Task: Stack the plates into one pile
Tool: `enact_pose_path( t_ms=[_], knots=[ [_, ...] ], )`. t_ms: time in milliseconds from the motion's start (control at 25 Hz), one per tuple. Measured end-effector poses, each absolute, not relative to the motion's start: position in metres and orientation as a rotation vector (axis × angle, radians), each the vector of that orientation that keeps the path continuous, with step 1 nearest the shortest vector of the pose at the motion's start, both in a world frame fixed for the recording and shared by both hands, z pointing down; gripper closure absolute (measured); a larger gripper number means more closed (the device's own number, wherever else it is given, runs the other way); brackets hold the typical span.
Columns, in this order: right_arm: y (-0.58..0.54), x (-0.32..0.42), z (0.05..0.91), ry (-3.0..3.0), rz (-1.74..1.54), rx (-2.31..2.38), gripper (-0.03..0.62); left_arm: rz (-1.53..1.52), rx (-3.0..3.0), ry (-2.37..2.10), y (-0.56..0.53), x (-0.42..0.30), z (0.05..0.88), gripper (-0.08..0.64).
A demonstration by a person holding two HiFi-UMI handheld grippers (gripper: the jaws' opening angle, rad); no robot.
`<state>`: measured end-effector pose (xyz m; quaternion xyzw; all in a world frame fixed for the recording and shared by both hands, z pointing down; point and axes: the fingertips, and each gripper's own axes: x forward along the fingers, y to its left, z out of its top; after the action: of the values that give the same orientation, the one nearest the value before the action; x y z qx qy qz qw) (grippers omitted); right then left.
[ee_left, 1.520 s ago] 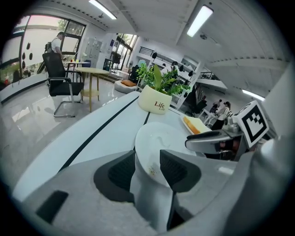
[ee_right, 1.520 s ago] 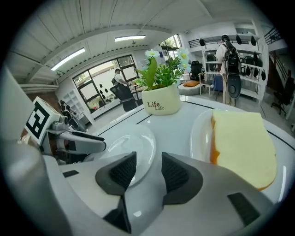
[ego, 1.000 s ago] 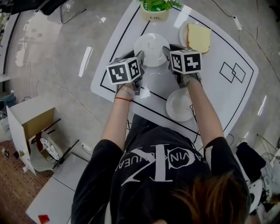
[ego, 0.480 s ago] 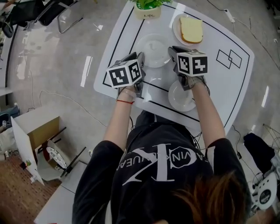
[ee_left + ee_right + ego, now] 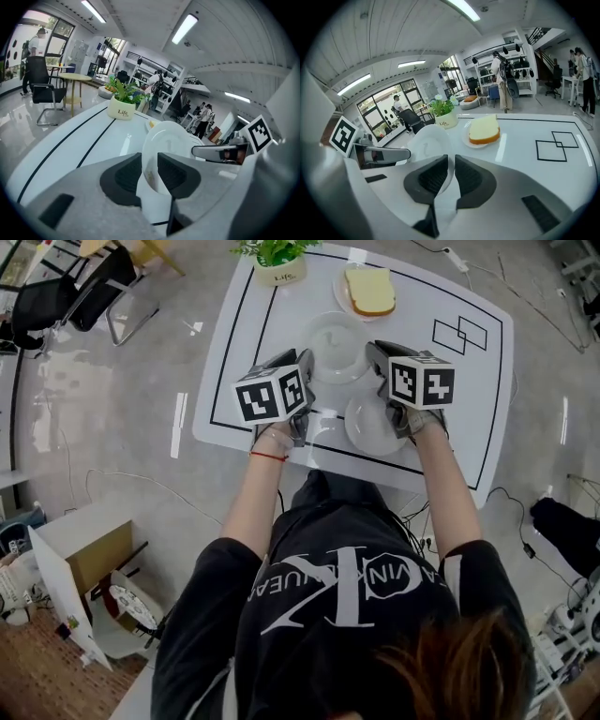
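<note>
A white plate (image 5: 336, 341) hangs tilted above the white table (image 5: 469, 381), held by both grippers on opposite rims. My left gripper (image 5: 305, 367) is shut on its left rim; in the left gripper view the plate (image 5: 169, 143) stands edge-on between the pads (image 5: 125, 174). My right gripper (image 5: 375, 354) pinches the right rim, its jaws still closing on it; the plate (image 5: 424, 143) shows between them in the right gripper view. A second white plate (image 5: 368, 425) lies on the table just nearer, below the right gripper's marker cube (image 5: 422, 381).
A plate with a slice of bread (image 5: 368, 292) sits at the table's far side, next to a potted plant (image 5: 278, 266). A black chair (image 5: 70, 301) stands left of the table, a cardboard box (image 5: 80, 554) on the floor. People stand far off in the room.
Both grippers have closed on the far plate's rims and lifted it off the table, bringing it nearer to the plate by the front edge.
</note>
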<state>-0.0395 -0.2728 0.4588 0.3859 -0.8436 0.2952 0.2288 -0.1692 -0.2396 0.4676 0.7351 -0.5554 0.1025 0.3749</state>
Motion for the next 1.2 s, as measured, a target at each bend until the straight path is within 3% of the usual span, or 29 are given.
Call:
enact_pose_path(
  t_ms=[680, 1200],
  knots=[
    [-0.191, 0.069, 0.463, -2.212, 0.895, 1.298, 0.548, 0.392, 2.012, -1.175, -0.184, -0.064, 0.475, 0.439],
    [-0.139, 0.087, 0.508, -2.123, 1.057, 1.283, 0.542, 0.562, 1.976, -1.037, -0.134, -0.044, 0.509, 0.411]
  ],
)
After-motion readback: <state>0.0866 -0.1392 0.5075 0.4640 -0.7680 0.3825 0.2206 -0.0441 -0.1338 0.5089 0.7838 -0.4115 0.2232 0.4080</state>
